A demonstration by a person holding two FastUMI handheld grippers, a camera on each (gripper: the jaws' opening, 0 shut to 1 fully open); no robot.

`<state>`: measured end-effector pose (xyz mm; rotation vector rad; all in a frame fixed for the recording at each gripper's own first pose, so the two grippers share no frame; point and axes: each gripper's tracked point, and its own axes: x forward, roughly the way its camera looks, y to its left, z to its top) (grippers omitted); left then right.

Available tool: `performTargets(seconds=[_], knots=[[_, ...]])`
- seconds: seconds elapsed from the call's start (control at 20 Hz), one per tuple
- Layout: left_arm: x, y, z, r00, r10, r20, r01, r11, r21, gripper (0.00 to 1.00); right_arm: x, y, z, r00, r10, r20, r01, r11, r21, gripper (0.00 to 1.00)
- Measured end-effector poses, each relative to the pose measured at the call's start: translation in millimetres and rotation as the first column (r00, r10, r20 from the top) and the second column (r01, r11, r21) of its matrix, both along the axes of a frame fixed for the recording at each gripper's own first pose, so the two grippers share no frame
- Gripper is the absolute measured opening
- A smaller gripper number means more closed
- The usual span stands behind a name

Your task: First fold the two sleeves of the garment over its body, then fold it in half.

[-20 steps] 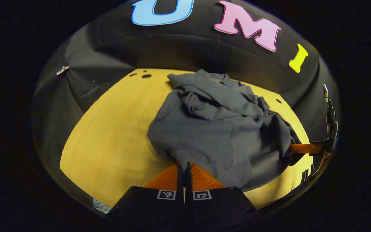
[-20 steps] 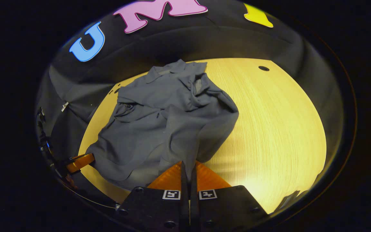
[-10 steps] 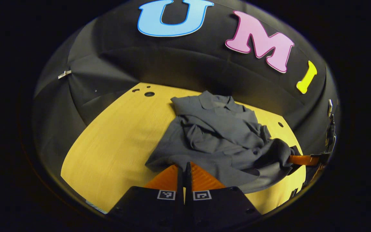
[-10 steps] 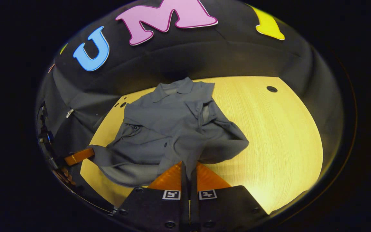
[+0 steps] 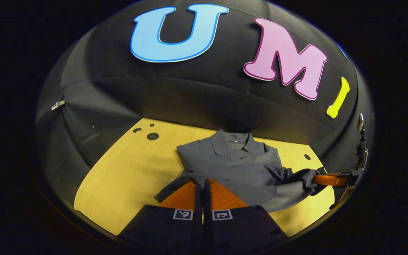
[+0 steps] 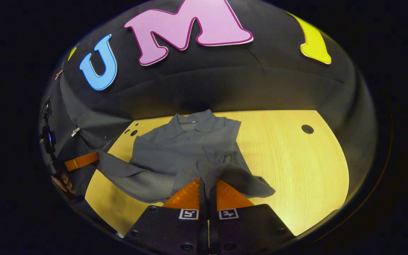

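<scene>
The grey garment [image 5: 237,166] lies on the table [image 5: 126,177], collar toward the booth wall. The left tool [image 5: 203,182] and the right tool [image 6: 207,182] each pinch its near hem, lifted off the table.

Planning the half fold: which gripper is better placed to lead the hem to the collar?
Right, marginally. Both are shut on the shirt's hem, but the collar lies almost straight ahead of the right gripper, while the left gripper hangs out past the table edge.
</scene>
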<state>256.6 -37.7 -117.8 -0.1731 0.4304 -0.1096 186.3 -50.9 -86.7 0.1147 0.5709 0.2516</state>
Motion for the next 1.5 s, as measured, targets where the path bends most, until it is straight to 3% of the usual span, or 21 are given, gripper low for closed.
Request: performTargets(seconds=[0.4, 0.75, 0.8, 0.95, 1.1, 1.15, 1.2, 1.25, 1.3, 1.35, 1.4, 1.5], knots=[[96, -13, 11, 0.999, 0.002, 0.040, -0.001, 1.000, -0.017, 0.05, 87, 4, 13, 0.998, -0.014, 0.063, 0.013, 1.000, 0.015, 0.06], [151, -11, -26, 0.999, 0.044, -0.006, -0.044, 0.999, -0.023, 0.05, 143, 10, -20, 0.998, -0.012, 0.057, 0.012, 1.000, -0.007, 0.06], [157, -10, -30, 0.999, 0.050, -0.005, -0.050, 0.999, -0.022, 0.09, 150, 11, -24, 0.998, -0.008, 0.060, 0.009, 1.000, -0.014, 0.06], [167, -14, -37, 0.999, 0.054, -0.002, -0.054, 0.999, 0.000, 0.05, 164, 11, -38, 0.999, -0.028, 0.042, 0.029, 0.999, -0.017, 0.06], [168, -16, -39, 0.999, 0.045, -0.007, -0.044, 0.998, 0.040, 0.14, 165, 10, -41, 0.998, -0.050, 0.028, 0.050, 0.999, -0.006, 0.13], [165, -16, -36, 0.999, 0.043, -0.006, -0.043, 0.998, 0.053, 0.16, 163, 9, -37, 0.998, -0.053, 0.032, 0.053, 0.999, 0.001, 0.24], [162, -16, -30, 0.999, 0.049, 0.001, -0.049, 0.997, 0.057, 0.19, 162, 8, -31, 0.997, -0.059, 0.046, 0.059, 0.998, 0.002, 0.17], [158, -14, -23, 0.998, 0.054, 0.012, -0.055, 0.997, 0.053, 0.20, 159, 8, -23, 0.996, -0.061, 0.063, 0.061, 0.998, 0.000, 0.33], [154, -12, -15, 0.998, 0.059, 0.027, -0.061, 0.997, 0.048, 0.24, 155, 4, -14, 0.995, -0.062, 0.080, 0.063, 0.998, -0.008, 0.33], [150, -11, -3, 0.997, 0.059, 0.051, -0.062, 0.997, 0.046, 0.38, 153, 4, -8, 0.994, -0.059, 0.093, 0.060, 0.998, -0.010, 0.25], [145, -8, 7, 0.996, 0.061, 0.072, -0.065, 0.997, 0.051, 0.51, 147, 1, 0, 0.992, -0.064, 0.108, 0.066, 0.998, -0.019, 0.40], [130, -2, 30, 0.992, 0.056, 0.116, -0.064, 0.996, 0.064, 0.79, 136, -6, 19, 0.985, -0.082, 0.150, 0.089, 0.995, -0.038, 0.58]])
